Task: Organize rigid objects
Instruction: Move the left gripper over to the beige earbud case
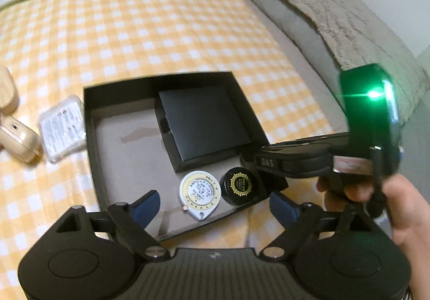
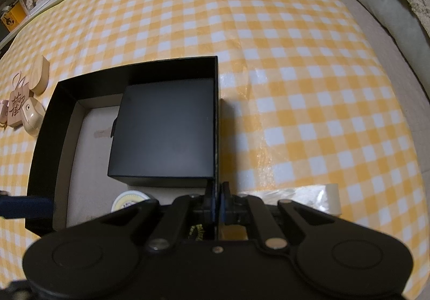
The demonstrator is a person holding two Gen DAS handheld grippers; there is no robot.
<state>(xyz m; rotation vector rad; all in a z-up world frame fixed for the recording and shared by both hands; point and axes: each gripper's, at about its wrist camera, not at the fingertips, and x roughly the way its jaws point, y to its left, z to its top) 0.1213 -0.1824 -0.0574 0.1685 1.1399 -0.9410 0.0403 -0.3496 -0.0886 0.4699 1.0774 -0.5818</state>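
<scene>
The left hand-held gripper (image 1: 213, 206) stands wide with nothing between its blue pads, poised over the near end of the open black box (image 1: 92, 138), where a white round tape measure (image 1: 199, 191) and a small black jar with a gold seal on its lid (image 1: 238, 188) lie side by side; the wide jaws suggest the tape measure has been let go there.

The right hand-held gripper (image 2: 217, 199) is pinched onto the box's right wall just ahead of it, probably to steady the box while things go in. Farther ahead inside, a flat matte black case (image 2: 164, 133) is tucked into the far right corner, leaving bare grey floor to the left.

Off to the left of the box, on the yellow-checked bench (image 1: 150, 26), wait a clear plastic case (image 1: 62, 128), a beige gadget (image 1: 18, 140) and carved wooden pieces (image 2: 18, 105).
</scene>
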